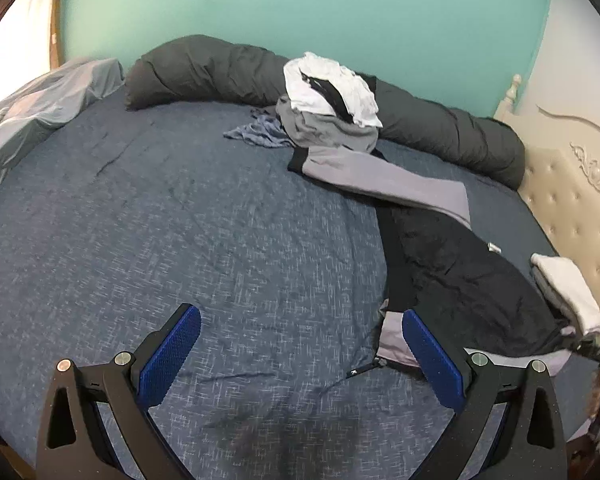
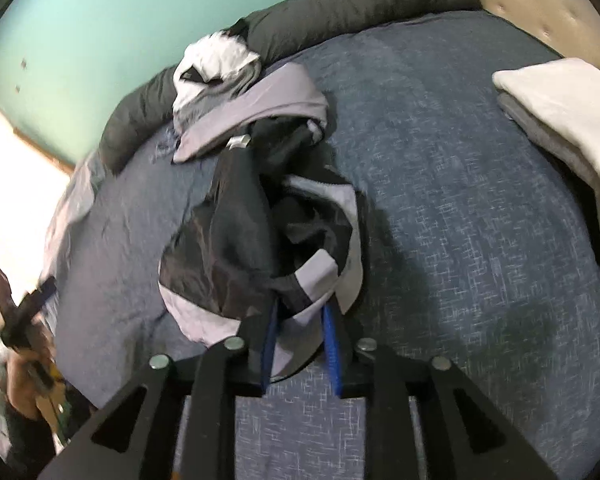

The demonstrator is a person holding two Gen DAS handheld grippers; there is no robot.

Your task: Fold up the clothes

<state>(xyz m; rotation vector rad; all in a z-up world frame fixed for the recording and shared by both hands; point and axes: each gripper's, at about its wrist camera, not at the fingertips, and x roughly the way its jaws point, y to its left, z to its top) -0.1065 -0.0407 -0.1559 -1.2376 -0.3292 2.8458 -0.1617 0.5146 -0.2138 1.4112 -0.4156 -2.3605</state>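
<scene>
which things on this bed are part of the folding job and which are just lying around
In the job:
black and grey zip jacket, clamped in right gripper
open left gripper
unfolded clothes heap
folded white and grey stack

Lying about:
dark grey rolled duvet
cream tufted headboard

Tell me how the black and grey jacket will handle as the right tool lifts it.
The black and grey jacket looks floppy: it hangs bunched from the right tool, so it will probably sag and trail. Its creased, faintly shiny shell suggests thin, light, possibly slippery fabric. The dangling zipper pull may swing or snag on the blue bedsheet.
</scene>
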